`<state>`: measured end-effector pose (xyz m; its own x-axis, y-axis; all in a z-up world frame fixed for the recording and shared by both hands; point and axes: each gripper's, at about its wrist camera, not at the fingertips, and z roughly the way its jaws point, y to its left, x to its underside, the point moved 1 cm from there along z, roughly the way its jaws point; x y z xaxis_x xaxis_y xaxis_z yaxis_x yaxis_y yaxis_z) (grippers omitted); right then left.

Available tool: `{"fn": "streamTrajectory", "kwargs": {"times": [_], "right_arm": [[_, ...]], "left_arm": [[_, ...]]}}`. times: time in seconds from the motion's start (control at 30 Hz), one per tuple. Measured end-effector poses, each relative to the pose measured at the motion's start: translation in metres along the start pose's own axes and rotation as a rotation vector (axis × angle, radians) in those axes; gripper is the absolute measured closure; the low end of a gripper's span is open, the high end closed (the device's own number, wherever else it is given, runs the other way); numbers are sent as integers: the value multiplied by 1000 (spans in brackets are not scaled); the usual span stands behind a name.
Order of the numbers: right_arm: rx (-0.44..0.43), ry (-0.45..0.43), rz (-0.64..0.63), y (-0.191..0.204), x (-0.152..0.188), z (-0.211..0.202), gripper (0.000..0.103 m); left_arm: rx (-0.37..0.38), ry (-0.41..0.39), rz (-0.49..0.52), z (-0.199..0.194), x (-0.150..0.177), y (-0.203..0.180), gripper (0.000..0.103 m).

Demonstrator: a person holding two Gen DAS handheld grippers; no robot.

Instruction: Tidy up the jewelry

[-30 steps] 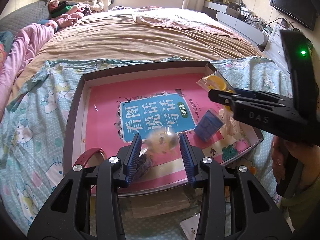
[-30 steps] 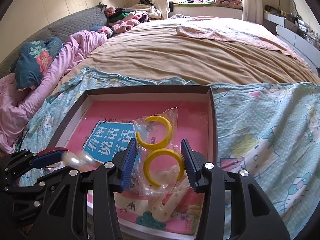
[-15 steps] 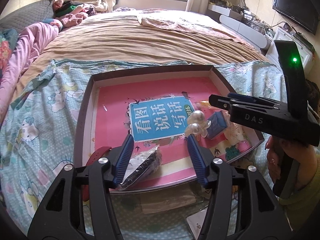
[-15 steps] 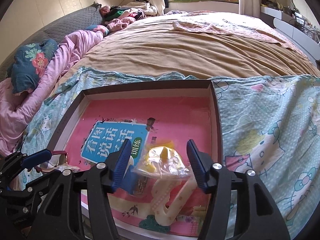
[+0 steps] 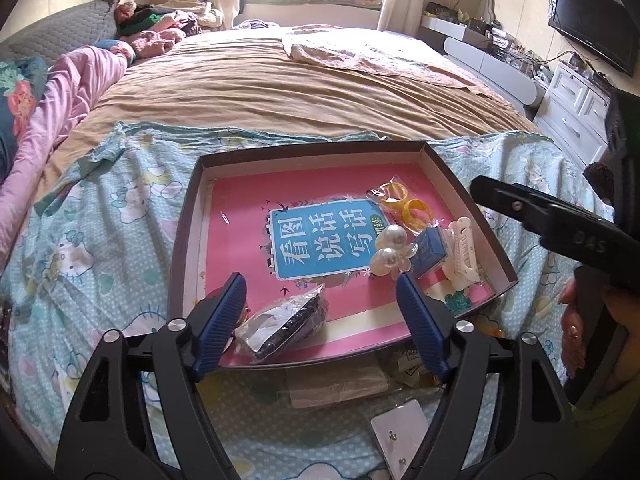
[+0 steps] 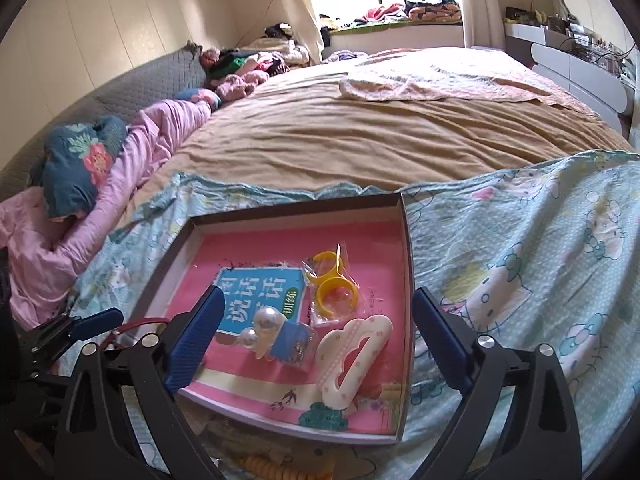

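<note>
A shallow dark box (image 5: 188, 240) (image 6: 408, 280) with a pink printed bottom lies on the bed. In it lie a bag of yellow rings (image 5: 408, 208) (image 6: 332, 288), a pearl piece (image 5: 390, 248) (image 6: 260, 326), a small blue box (image 5: 430, 252) (image 6: 294, 342), a white cloud hair clip (image 5: 462, 254) (image 6: 352, 354) and a bag of dark jewelry (image 5: 284, 324). My left gripper (image 5: 320, 320) is open and empty above the box's near edge, over the dark bag. My right gripper (image 6: 316, 340) is open and empty above the box's near right part.
The box rests on a blue cartoon-print sheet (image 5: 100, 220) over a tan bedspread (image 5: 280, 88). Clear bags and a small white card (image 5: 400, 436) lie in front of the box. A beaded orange item (image 6: 276, 466) lies by the near edge. Pink bedding (image 6: 120, 160) is at the left.
Both grippers opened wide and drew back. The left let go of the pearl piece and the right let go of the bag of yellow rings; both now lie in the box.
</note>
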<state>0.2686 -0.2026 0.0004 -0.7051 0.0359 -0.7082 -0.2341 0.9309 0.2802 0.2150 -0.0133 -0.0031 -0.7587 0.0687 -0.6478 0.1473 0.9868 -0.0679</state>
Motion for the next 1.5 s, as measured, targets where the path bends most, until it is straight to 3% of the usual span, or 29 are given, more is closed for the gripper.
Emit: {"fn": "streamTrajectory", "kwargs": {"times": [0.53, 0.9, 1.5], "right_arm": [[-24, -99, -4, 11, -1, -52, 5], [-38, -162, -28, 24, -2, -84, 5], [-33, -180, -78, 44, 14, -111, 5]], "left_arm": [[-31, -61, 0, -35, -2, -1, 10], [-39, -97, -9, -58, 1, 2, 10], [-52, -137, -25, -89, 18, 13, 10]]}}
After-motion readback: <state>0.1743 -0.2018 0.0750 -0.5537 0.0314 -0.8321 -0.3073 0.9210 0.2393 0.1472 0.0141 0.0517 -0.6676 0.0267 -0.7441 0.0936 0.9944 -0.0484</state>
